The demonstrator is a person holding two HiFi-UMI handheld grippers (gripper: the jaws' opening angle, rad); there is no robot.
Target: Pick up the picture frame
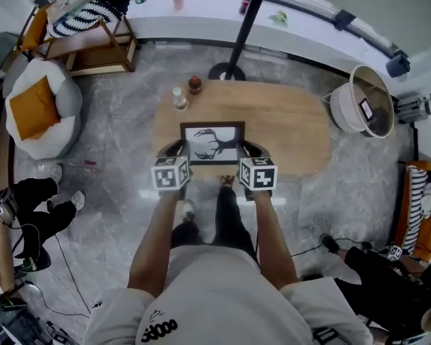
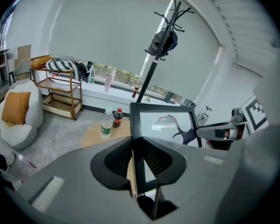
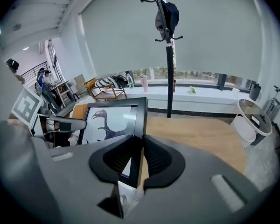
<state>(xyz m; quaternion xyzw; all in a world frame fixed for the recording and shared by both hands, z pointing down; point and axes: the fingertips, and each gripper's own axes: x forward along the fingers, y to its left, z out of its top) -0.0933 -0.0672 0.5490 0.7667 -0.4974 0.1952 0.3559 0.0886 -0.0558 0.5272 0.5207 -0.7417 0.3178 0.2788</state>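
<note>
A black picture frame (image 1: pixel 212 144) with a dark antlered animal print hangs in the air over the wooden table (image 1: pixel 287 121), held from both sides. My left gripper (image 1: pixel 174 149) is shut on its left edge, and my right gripper (image 1: pixel 251 149) is shut on its right edge. In the left gripper view the frame's black edge (image 2: pixel 136 125) runs straight between the two pads of the left gripper (image 2: pixel 137 160). The right gripper view shows the frame (image 3: pixel 114 120) pinched by its right edge in the right gripper (image 3: pixel 140 160).
A clear bottle (image 1: pixel 179 98) and a dark cola bottle (image 1: pixel 195 85) stand at the table's far left end. A coat stand (image 1: pixel 237 42) rises behind the table. A white beanbag with an orange cushion (image 1: pixel 43 110), a wooden shelf (image 1: pixel 93 49) and a round white bin (image 1: pixel 363 99) surround it.
</note>
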